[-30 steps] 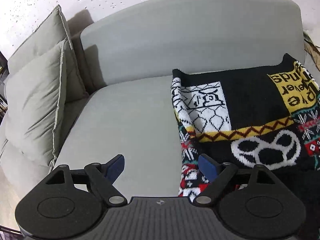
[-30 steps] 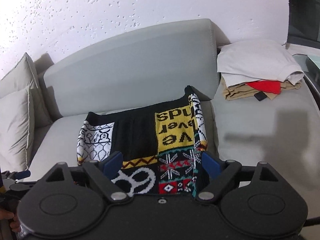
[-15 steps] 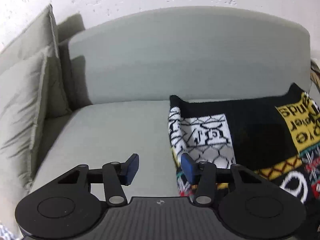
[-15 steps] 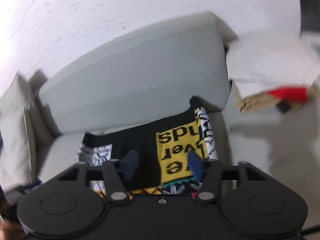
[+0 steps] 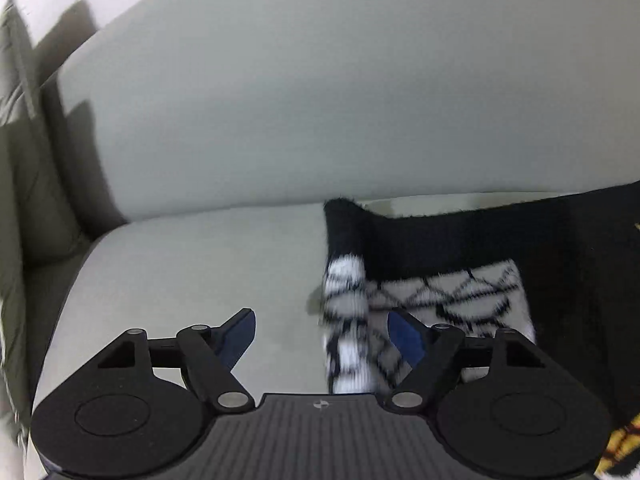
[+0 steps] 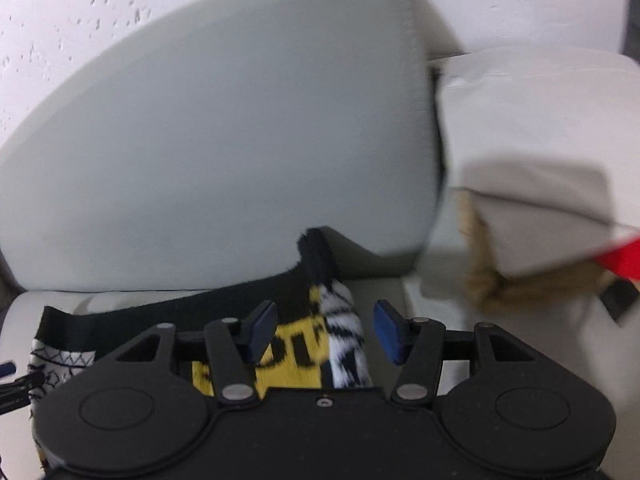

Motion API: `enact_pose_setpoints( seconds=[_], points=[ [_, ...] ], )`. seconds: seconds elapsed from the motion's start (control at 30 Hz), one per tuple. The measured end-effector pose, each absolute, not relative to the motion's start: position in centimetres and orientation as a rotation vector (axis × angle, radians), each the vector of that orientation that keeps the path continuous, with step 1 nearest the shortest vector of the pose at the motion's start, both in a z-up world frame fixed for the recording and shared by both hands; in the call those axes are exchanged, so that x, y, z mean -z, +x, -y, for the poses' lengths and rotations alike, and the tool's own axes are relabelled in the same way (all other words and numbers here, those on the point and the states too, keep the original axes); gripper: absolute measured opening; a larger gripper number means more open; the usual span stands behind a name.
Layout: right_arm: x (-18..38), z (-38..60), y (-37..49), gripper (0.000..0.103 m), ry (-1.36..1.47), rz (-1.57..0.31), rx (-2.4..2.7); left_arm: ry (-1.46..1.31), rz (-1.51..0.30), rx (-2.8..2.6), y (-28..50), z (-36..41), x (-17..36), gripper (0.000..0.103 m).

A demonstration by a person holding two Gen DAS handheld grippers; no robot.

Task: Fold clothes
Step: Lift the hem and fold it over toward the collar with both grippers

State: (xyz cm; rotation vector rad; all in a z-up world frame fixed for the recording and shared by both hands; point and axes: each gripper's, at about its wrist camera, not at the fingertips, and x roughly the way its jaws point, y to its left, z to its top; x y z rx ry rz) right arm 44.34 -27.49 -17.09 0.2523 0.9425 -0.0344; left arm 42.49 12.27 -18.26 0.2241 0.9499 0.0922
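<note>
A black knitted sweater (image 5: 440, 292) with white, yellow and red patterns lies flat on the grey sofa seat (image 5: 180, 272). My left gripper (image 5: 322, 336) hovers low over its far left corner. Its jaws are opening, the sweater's white-patterned left edge lies between them, and the pads do not press on it. In the right wrist view the sweater (image 6: 304, 344) shows its far right corner, yellow block and white-patterned edge. My right gripper (image 6: 325, 330) stands half open around that edge, with gaps on both sides of the cloth.
The sofa backrest (image 5: 320, 100) rises right behind the sweater's far edge. Grey cushions (image 5: 16, 160) lean at the left end. A stack of folded clothes (image 6: 540, 152), white over tan and red, sits on the seat to the right.
Both grippers have moved forward and down to the sweater's far corners. Both pairs of jaws narrowed; the left pair has widened again. The views are blurred by motion.
</note>
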Motion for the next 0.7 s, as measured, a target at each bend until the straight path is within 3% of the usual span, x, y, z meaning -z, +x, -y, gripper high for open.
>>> enact_pose_setpoints(
  seconds=[0.13,0.23,0.27,0.3,0.5,0.7],
  points=[
    [18.5,26.4,46.8,0.053,0.188,-0.974,0.048,0.196,-0.961,-0.103,45.1,-12.3,19.3,0.059],
    [19.5,26.0,48.0,0.037,0.156,-0.996,0.069,0.167,-0.964,-0.098,46.4,-12.3,19.8,0.051],
    [19.7,26.1,48.1,0.026,0.152,-1.007,0.077,0.16,-0.963,-0.089,46.6,-12.1,19.8,0.036],
    [19.9,26.1,48.2,0.017,0.149,-1.018,0.084,0.147,-0.958,-0.073,46.5,-12.0,19.7,0.012],
    [15.4,27.1,43.6,0.016,0.223,-0.896,0.041,0.102,-0.821,-0.056,42.4,-11.8,15.0,0.011],
    [6.4,27.7,33.1,0.015,0.317,-0.789,-0.067,0.04,-0.654,0.008,31.1,-13.5,6.3,0.01]
  ],
)
